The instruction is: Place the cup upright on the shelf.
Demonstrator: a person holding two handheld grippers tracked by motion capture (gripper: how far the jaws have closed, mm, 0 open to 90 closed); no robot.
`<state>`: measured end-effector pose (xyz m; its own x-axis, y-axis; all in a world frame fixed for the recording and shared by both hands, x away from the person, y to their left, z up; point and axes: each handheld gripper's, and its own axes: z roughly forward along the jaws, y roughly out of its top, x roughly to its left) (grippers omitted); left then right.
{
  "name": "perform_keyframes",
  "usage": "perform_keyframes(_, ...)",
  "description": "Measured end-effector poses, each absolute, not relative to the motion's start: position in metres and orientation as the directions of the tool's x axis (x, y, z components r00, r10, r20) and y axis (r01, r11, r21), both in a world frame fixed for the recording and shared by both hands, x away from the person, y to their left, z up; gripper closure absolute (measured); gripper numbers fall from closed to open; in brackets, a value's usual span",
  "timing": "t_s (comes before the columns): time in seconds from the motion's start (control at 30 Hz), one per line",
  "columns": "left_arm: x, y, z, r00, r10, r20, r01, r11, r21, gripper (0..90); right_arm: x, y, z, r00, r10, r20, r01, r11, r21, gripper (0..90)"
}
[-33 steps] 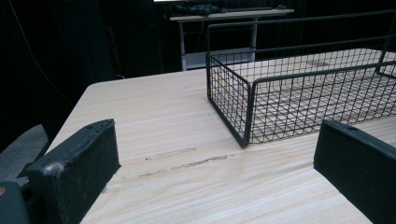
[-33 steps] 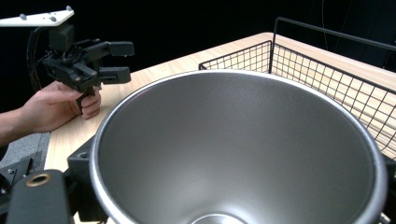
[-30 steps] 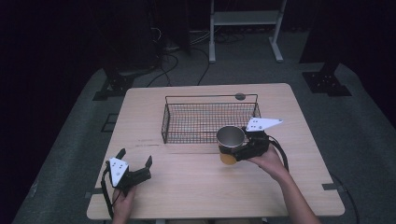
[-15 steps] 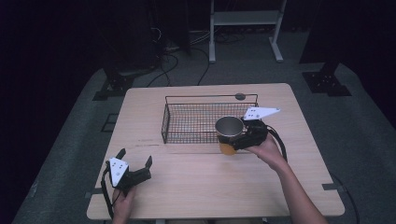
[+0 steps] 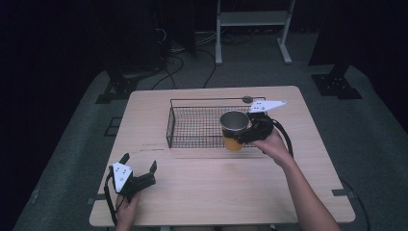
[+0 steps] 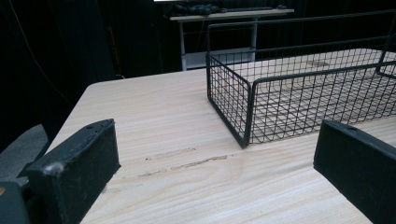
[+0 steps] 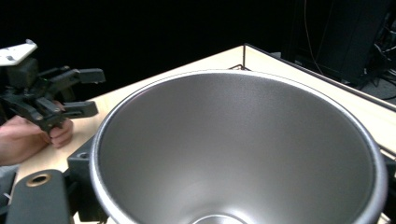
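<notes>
Wire basket (image 5: pixel 202 126) mid-table (image 5: pixel 202 192), cup (image 5: pixel 234 130) at its right near corner, left tool (image 5: pixel 139 169) well apart, front-left

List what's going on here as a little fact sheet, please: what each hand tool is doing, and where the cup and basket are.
right gripper: fingers shut on the cup, held up at the basket's near right corner
cup: yellow outside, silver inside, upright, looks empty
wire basket: black, on the table toward the far side, nothing seen in it
left gripper: fingers open, holding nothing, near the table's near left corner
table: light wood
</notes>
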<state>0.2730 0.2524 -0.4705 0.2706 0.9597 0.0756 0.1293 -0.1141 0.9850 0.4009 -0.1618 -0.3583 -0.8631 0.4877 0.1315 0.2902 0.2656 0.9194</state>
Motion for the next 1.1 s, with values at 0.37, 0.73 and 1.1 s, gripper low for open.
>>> perform_keyframes(0.37, 0.273, 0.252, -0.471, 0.269, 0.96, 0.074, 0.13, -0.113, 0.985, 0.0, 0.419, -0.161, -0.356, -0.854, 0.504, 0.132, 0.299, 0.267, 0.916, 12.3)
perform_keyframes(0.73, 0.274, 0.252, -0.471, 0.269, 0.961, 0.071, 0.13, -0.109, 0.985, 0.0, 0.439, -0.16, -0.354, -0.847, 0.515, 0.132, 0.312, 0.282, 0.907, 12.3)
perform_keyframes(1.1, 0.273, 0.252, -0.471, 0.269, 0.96, 0.073, 0.13, -0.112, 0.985, 0.0, 0.459, -0.153, -0.353, -0.835, 0.53, 0.145, 0.333, 0.28, 0.9, 12.3)
